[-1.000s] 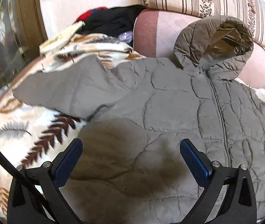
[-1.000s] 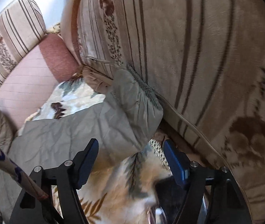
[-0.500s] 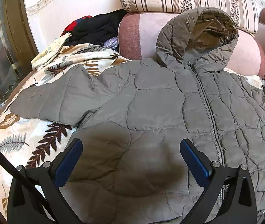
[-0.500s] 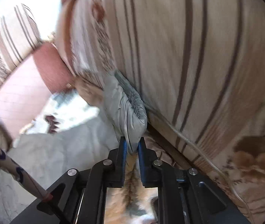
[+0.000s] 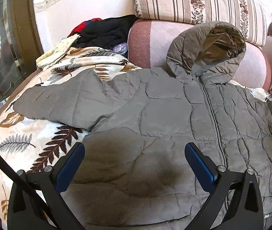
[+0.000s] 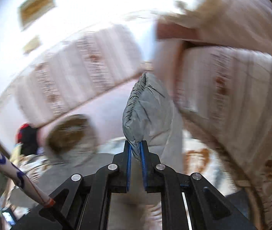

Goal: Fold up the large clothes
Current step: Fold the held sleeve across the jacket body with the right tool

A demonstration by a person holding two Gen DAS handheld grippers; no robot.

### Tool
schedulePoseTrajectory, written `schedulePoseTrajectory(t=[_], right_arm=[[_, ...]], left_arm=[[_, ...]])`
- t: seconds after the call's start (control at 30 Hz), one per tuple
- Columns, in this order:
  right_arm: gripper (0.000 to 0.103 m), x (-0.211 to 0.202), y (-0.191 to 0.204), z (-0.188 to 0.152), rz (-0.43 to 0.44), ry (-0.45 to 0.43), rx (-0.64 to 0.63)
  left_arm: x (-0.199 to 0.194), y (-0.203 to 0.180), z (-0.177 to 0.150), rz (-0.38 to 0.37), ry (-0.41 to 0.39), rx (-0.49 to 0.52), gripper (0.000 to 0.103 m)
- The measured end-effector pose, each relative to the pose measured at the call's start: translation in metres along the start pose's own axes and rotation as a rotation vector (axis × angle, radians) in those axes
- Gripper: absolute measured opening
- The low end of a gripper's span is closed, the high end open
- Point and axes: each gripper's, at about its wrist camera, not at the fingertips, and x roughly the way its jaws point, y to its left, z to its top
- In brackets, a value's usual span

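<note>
On a sofa covered by a leaf-print blanket (image 5: 40,134), a grey hooded jacket (image 5: 164,118) lies spread front up, zipper closed, hood (image 5: 208,48) resting against a pink cushion (image 5: 155,42). One sleeve (image 5: 63,99) stretches out flat to the left. The left gripper (image 5: 135,159) hovers over the jacket's lower part, its jaws spread wide with nothing between them. The right gripper (image 6: 135,153) has its jaws pressed together on the other sleeve's cuff (image 6: 145,113), lifted off the sofa. Dark clothes (image 5: 105,30) are heaped in the far corner.
</note>
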Motion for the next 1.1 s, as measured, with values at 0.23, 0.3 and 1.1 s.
schedulePoseTrajectory(t=[0.23, 0.3, 1.1], right_arm=[[0.010, 0.002, 0.122, -0.025, 0.240, 0.036, -0.122], [0.010, 0.008, 0.143, -0.038, 0.289, 0.065, -0.140], [0.010, 0.162, 0.186, -0.207, 0.417, 0.487, -0.046]], left_arm=[[-0.003, 0.020, 0.001, -0.003, 0.002, -0.042, 0.103], [-0.004, 0.024, 0.001, -0.004, 0.000, -0.051, 0.103], [0.009, 0.035, -0.001, 0.009, 0.045, -0.089, 0.103]])
